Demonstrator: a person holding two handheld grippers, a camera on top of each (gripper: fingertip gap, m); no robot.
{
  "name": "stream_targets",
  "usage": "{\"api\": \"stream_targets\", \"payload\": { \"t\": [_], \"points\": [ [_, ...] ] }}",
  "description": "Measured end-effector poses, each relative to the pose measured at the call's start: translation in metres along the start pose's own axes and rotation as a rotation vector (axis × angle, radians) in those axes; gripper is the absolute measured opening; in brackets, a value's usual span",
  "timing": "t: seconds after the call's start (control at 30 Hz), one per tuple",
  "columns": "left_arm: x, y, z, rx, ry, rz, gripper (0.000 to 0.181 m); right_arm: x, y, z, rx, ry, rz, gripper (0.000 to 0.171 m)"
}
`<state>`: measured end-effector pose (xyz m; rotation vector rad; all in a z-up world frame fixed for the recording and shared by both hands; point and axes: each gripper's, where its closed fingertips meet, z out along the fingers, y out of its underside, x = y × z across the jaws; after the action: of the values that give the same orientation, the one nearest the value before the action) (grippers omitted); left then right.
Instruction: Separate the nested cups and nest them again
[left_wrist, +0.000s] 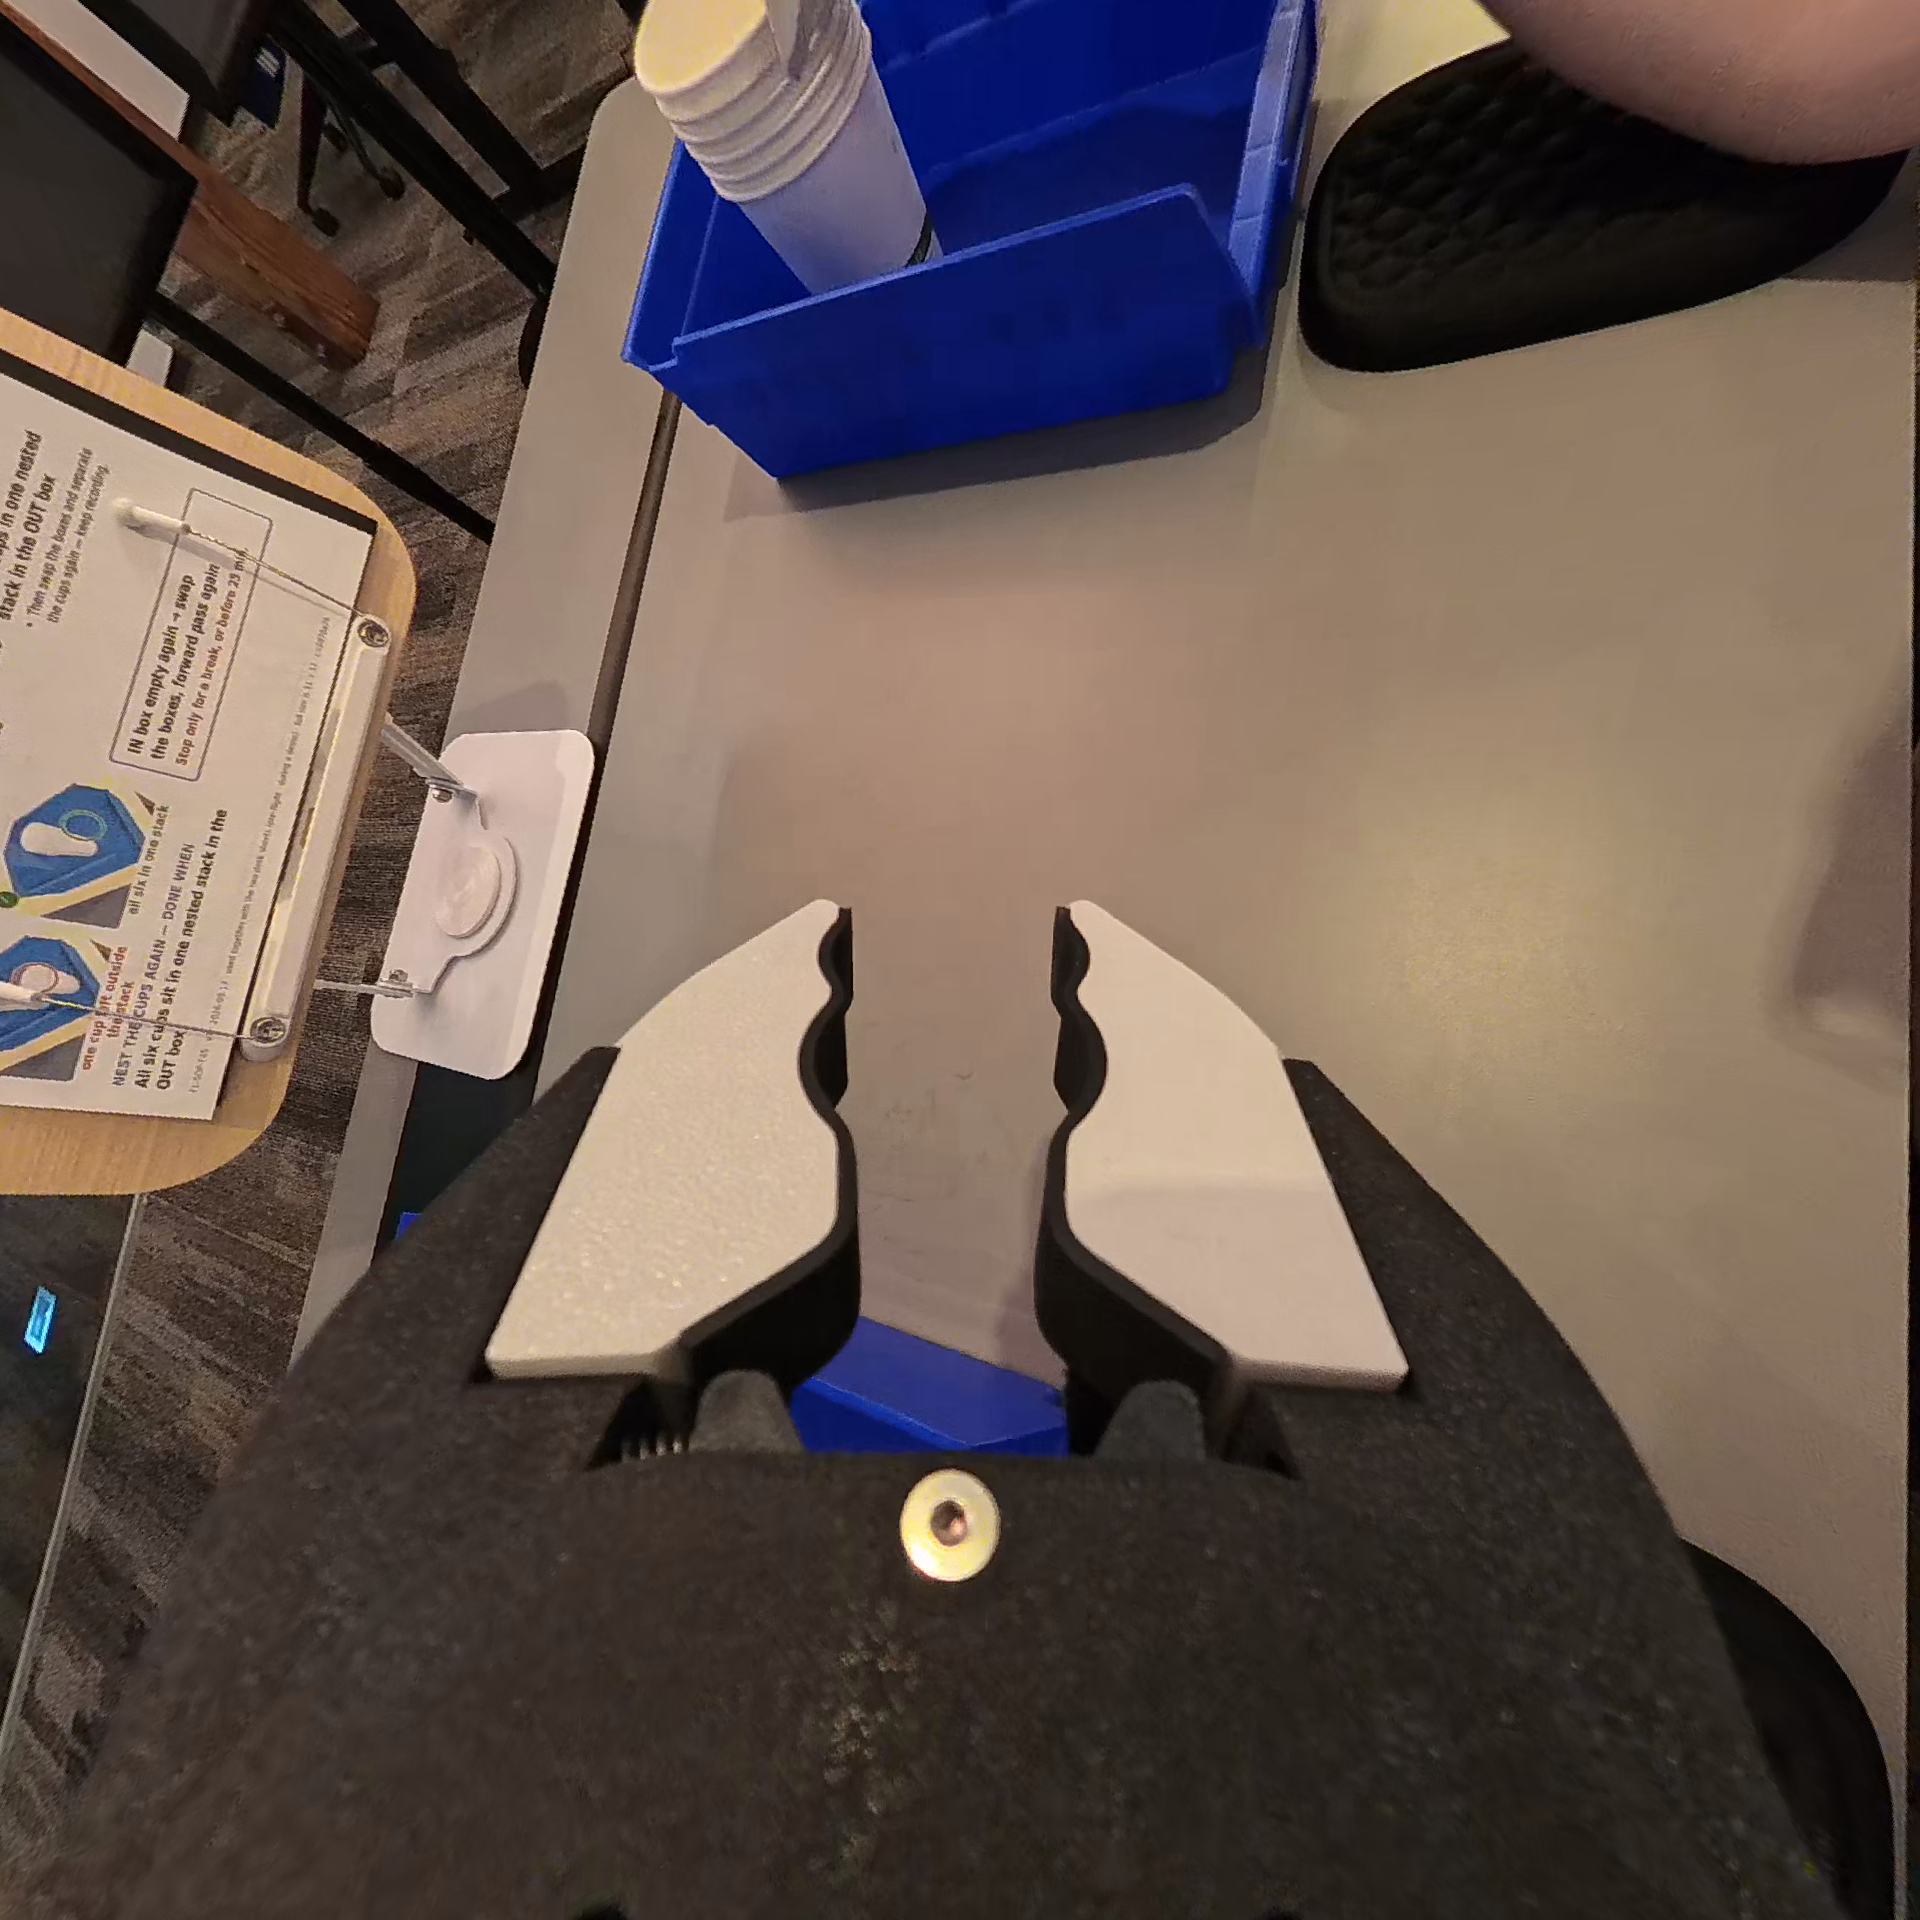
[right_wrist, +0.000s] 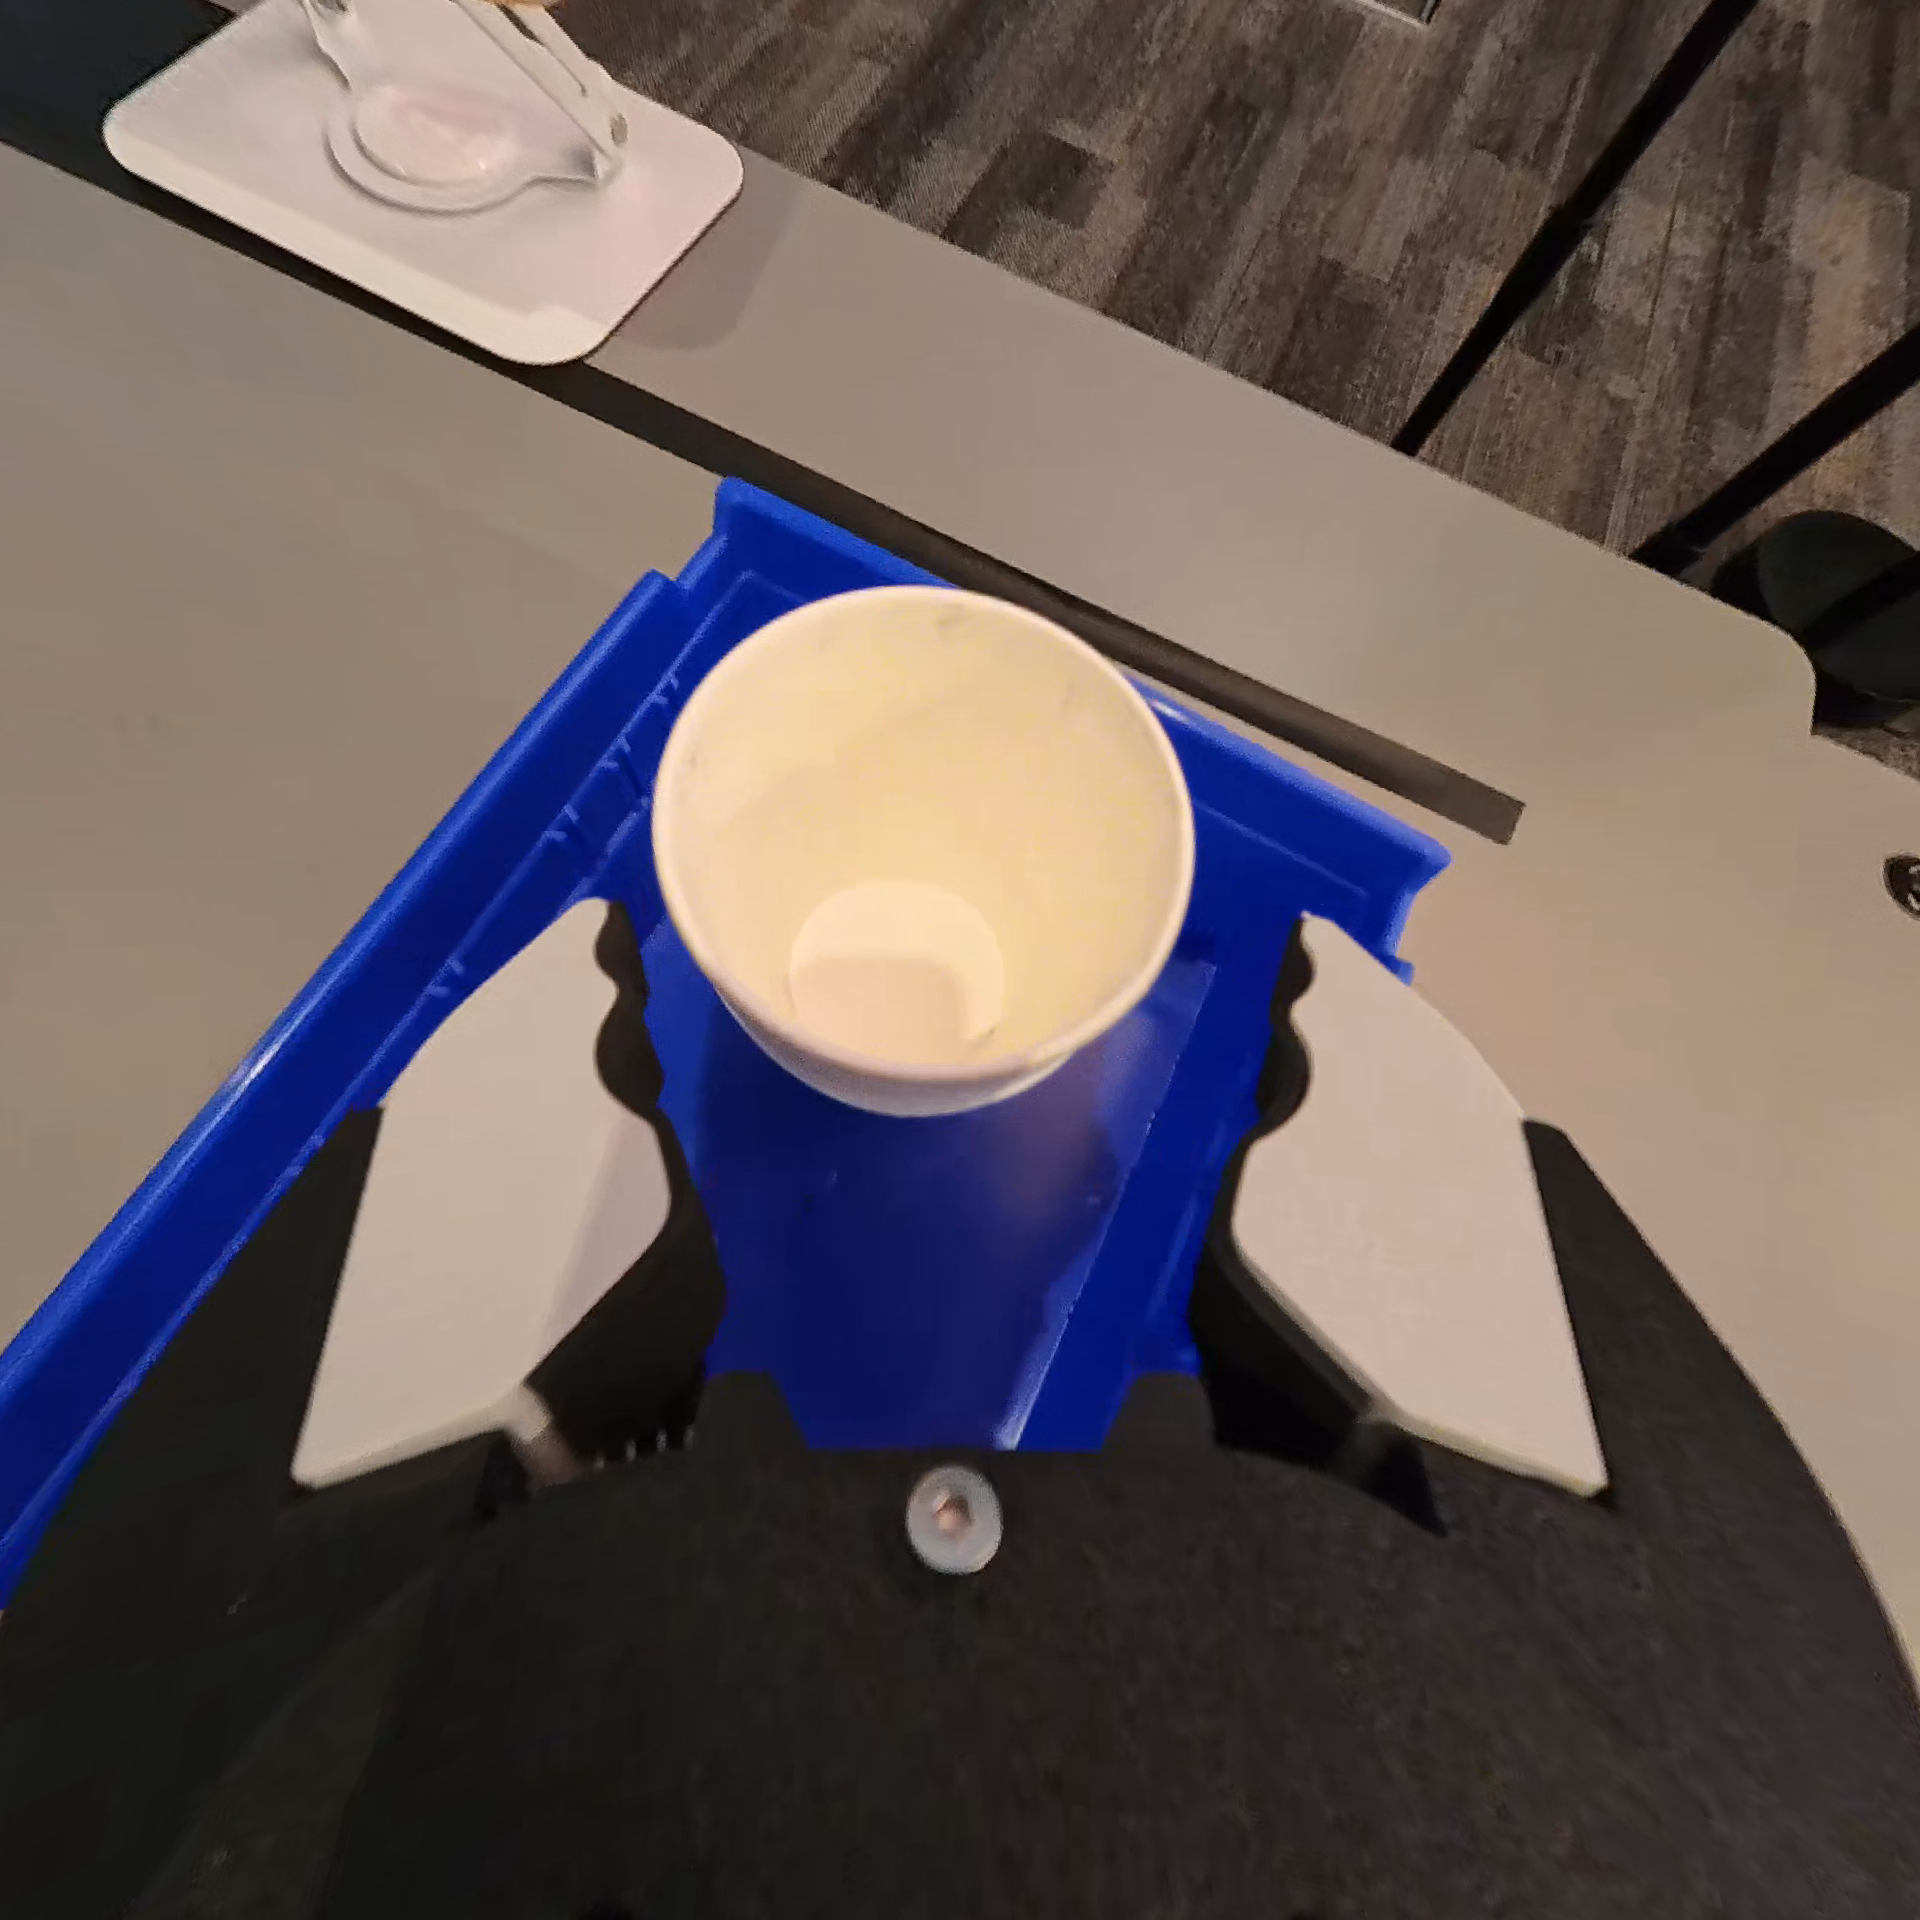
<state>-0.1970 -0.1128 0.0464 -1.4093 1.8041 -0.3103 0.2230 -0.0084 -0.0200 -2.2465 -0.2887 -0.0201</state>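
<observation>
While your left gripper (left_wrist: 951, 977) idles empty, jaws apart, the nested cups (left_wrist: 784, 135) lean in the far blue bin (left_wrist: 935, 384). Right view: your right gripper (right_wrist: 951, 956), spread wide, straddles a single cup (right_wrist: 920, 847), mouth up, directly ahead.

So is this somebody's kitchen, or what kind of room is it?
Probably not a kitchen. It looks like an office or lab workroom: a plain grey table, blue plastic bins holding paper cups, an instruction sheet on a stand, and carpet-tile floor.
</observation>
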Motion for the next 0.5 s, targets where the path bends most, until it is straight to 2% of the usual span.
{"api": "stream_targets", "payload": {
  "t": [0.13,0.2,0.33,0.5],
  "points": [
    [0.000,0.000,-0.002,0.005,-0.008,0.001,0.036,-0.008,0.004,0.000,0.039,-0.050,0.058,0.125],
    [0.000,0.000,-0.005,0.008,-0.014,0.002,0.036,-0.016,0.002,0.000,0.097,-0.096,0.091,0.127],
    [0.002,-0.003,-0.012,0.026,-0.025,0.012,0.036,-0.014,0.003,0.007,0.182,-0.056,0.147,0.128],
    [0.006,-0.005,-0.014,0.054,-0.028,0.015,0.036,-0.022,0.031,0.031,0.112,-0.003,0.124,0.126]
  ]
}}
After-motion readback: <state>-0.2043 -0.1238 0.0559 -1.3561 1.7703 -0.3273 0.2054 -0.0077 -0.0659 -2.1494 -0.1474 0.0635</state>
